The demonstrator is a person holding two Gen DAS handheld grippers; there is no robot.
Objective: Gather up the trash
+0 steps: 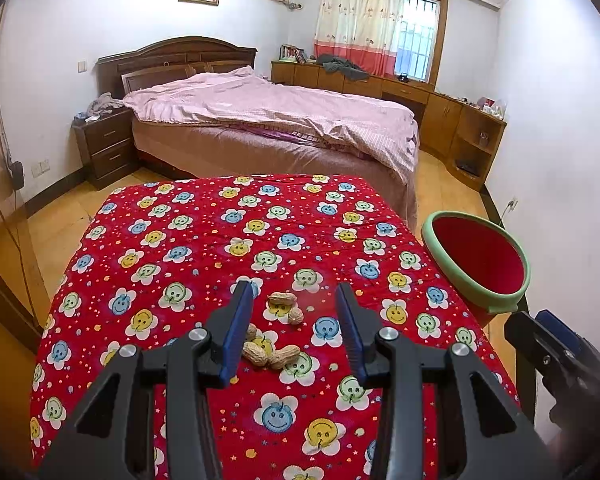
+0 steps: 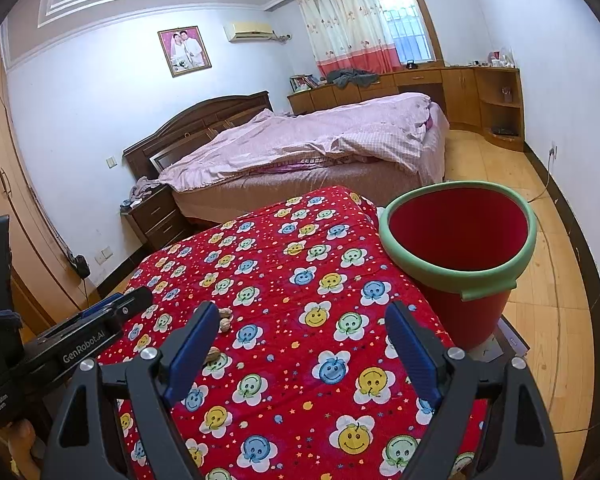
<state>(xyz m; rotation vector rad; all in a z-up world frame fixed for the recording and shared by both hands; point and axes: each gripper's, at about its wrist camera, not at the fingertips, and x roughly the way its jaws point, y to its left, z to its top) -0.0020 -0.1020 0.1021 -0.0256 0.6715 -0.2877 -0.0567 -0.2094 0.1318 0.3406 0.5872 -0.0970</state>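
**Peanuts on the table, both tongs apart**

Left gripper point(image 1: 292, 312) hangs over the table point(image 1: 204, 248), pointing down at a slant. Its blue fingers point(image 1: 236, 332) stand apart with nothing clamped. A cluster of peanuts point(image 1: 271, 354) lies on the red smiley-flower cloth between the fingers, close against the left finger, which hides part of it. Whether that finger touches a shell, cannot tell. Two more peanuts point(image 1: 286, 306) lie just beyond, still inside the gap, a long one behind a rounder one.

Right gripper point(image 2: 300, 344) sits over the table's right side, fingers point(image 2: 414, 356) spread wide, only cloth between them. From the right wrist view the peanuts show past its left finger: one pair point(image 2: 225, 319) and another shell point(image 2: 213, 354) partly hidden by the finger. The left gripper's body reaches in from the left edge of that view; the right gripper's tip shows at the right edge of the left wrist view.

Bin point(image 2: 460, 256), red with a green rim, stands just off the table's right edge, mouth open. Its inside looks red and bare as far as can be seen; the bottom is not in view.

Farther off: a bed point(image 1: 268, 120) with a pink cover, a nightstand point(image 1: 108, 144) on its left, low cabinets point(image 1: 440, 108) along the far and right walls, a curtain point(image 1: 356, 20) by the window.
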